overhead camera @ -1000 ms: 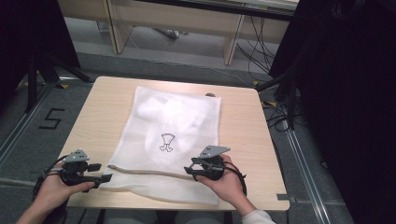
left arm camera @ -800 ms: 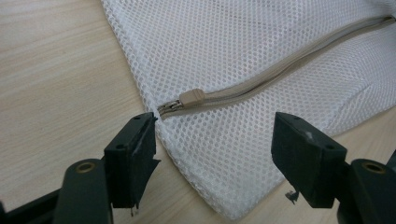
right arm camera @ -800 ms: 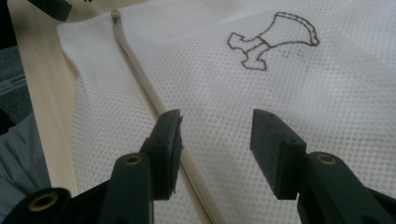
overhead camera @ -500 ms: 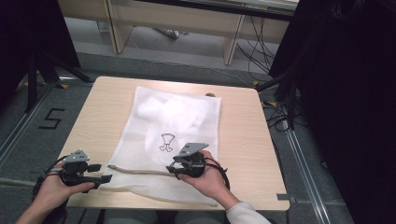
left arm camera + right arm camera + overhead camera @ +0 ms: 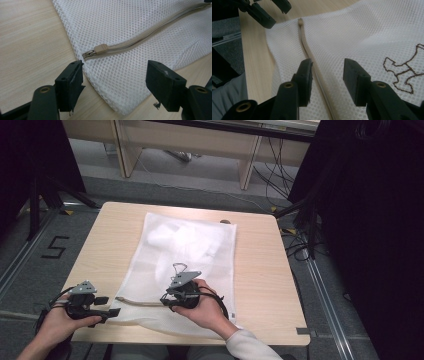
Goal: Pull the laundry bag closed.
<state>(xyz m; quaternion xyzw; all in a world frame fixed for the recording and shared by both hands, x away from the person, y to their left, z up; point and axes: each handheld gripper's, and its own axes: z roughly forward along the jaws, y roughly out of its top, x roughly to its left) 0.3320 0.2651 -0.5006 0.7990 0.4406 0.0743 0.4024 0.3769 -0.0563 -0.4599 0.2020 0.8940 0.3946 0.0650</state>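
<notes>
A mesh bag [image 5: 187, 265] lies on the surface [image 5: 260, 285]; left tongs [image 5: 114, 312] sit at its near-left corner, right tongs [image 5: 169, 301] over its zipper [image 5: 140, 301].

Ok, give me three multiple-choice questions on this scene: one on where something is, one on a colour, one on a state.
1. Where is the zipper pull on the mesh bag?
A. at the zipper's end near the left gripper
B. under the right gripper
C. at the bag's far edge

2. What colour is the zipper?
A. red
B. beige
C. black

3. How do the left gripper jaws stand?
A. shut on the pull
B. shut on the mesh
C. open, on either side of the bag's corner

Answers: 1 A, the pull sits just beyond the left gripper's jaws; 2 B, tape and pull look tan; 3 C, a wide gap shows between the jaws.
</notes>
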